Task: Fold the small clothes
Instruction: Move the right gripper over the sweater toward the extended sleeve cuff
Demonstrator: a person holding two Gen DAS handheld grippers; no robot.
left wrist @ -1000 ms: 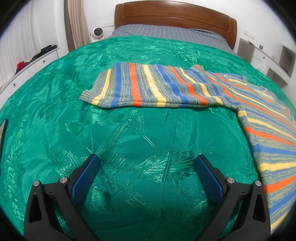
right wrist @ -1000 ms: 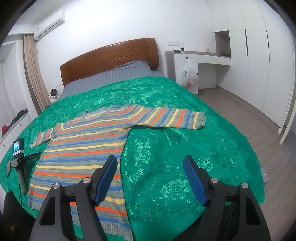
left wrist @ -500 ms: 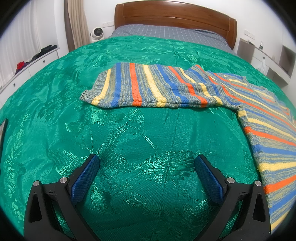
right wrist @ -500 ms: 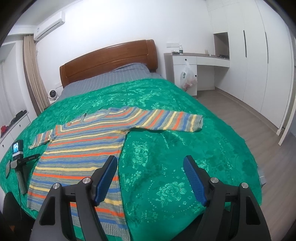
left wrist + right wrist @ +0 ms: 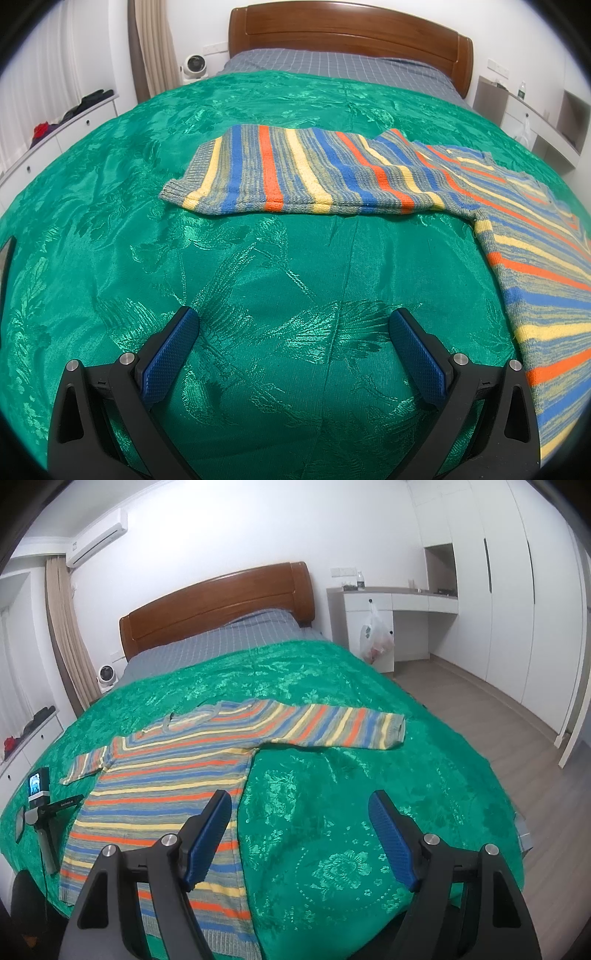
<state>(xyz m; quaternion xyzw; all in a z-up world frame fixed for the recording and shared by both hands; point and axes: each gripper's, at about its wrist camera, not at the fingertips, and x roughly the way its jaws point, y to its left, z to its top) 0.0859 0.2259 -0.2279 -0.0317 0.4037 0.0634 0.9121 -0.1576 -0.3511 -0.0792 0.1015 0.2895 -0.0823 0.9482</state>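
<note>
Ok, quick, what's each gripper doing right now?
Left gripper: open, holding nothing, above the bedspread.
Right gripper: open, holding nothing, near the sweater.

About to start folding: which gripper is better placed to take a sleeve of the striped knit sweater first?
Left, probably. The left gripper faces the striped knit sweater sleeve cuff directly ahead, jaws open; the right gripper sits farther from its cuff.

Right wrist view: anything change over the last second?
Only the view drifts slightly; the striped sweater sits a bit lower in frame. Nothing gripped or released. Sweater flat on the green bedspread, sleeves out; right gripper and left gripper stay open, empty.
</note>
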